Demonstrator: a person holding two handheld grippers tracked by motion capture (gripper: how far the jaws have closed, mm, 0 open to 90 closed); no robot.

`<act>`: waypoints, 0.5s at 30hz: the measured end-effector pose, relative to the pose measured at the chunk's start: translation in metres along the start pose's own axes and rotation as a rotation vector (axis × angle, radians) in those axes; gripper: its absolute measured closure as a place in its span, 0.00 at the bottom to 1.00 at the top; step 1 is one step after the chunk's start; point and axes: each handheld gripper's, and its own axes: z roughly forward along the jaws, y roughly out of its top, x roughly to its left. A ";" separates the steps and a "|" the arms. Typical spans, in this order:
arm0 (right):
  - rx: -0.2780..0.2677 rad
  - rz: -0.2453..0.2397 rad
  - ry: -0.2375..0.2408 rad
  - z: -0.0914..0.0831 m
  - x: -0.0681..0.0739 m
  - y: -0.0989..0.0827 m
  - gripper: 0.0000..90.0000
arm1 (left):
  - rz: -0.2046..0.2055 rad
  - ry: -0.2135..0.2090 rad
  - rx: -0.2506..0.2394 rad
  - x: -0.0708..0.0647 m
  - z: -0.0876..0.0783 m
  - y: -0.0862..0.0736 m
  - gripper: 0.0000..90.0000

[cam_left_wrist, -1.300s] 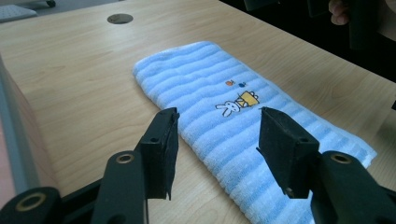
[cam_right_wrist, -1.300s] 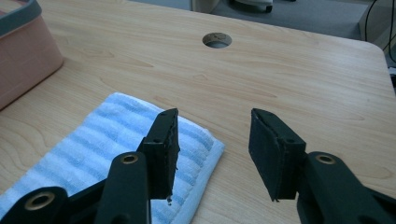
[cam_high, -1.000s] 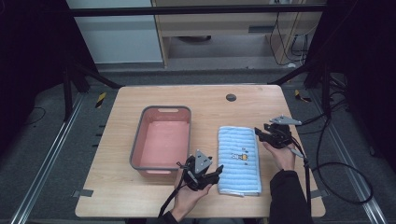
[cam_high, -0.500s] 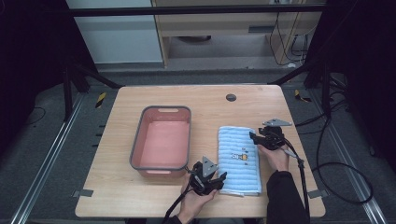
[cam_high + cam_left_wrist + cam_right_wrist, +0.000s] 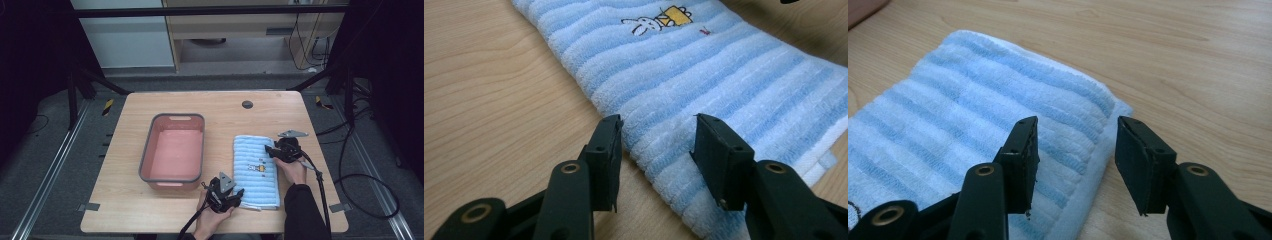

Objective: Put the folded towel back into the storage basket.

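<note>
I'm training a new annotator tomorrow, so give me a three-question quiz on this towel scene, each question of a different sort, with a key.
1. True or false: the blue striped towel lies inside the pink tub.
2. Multiple choice: the left gripper has its jaws at the towel's
A) long edge, one jaw over the wood and one over the cloth
B) embroidered rabbit
C) far end
3. Short answer: which part of the towel lies between the jaws of the right gripper?

Key
1. False: it lies flat on the table, to the right of the tub.
2. A
3. A corner; the jaws are open and do not pinch it.
</note>
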 end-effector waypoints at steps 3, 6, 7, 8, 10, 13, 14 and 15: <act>0.016 0.003 0.007 0.003 0.001 -0.001 0.58 | -0.007 0.000 0.013 0.000 0.001 0.000 0.59; 0.024 0.008 0.013 0.004 0.002 -0.002 0.60 | -0.010 0.001 0.019 0.001 0.001 0.000 0.59; 0.027 -0.002 0.009 0.005 0.002 -0.003 0.61 | -0.005 0.006 0.020 0.000 0.001 0.000 0.59; 0.031 0.005 0.011 0.006 0.003 -0.003 0.62 | 0.002 0.014 0.021 -0.002 0.002 0.000 0.60; 0.031 0.009 0.010 0.006 0.003 -0.004 0.63 | -0.001 0.017 0.022 -0.002 0.001 0.000 0.60; 0.036 0.035 0.020 0.007 0.002 -0.004 0.66 | -0.006 0.020 0.018 -0.003 0.002 0.000 0.61; 0.039 0.043 0.024 0.007 0.002 -0.005 0.68 | -0.008 0.018 0.018 -0.003 0.002 0.000 0.61; 0.039 0.056 0.032 0.007 0.002 -0.005 0.69 | -0.011 0.014 0.017 -0.004 0.002 0.000 0.63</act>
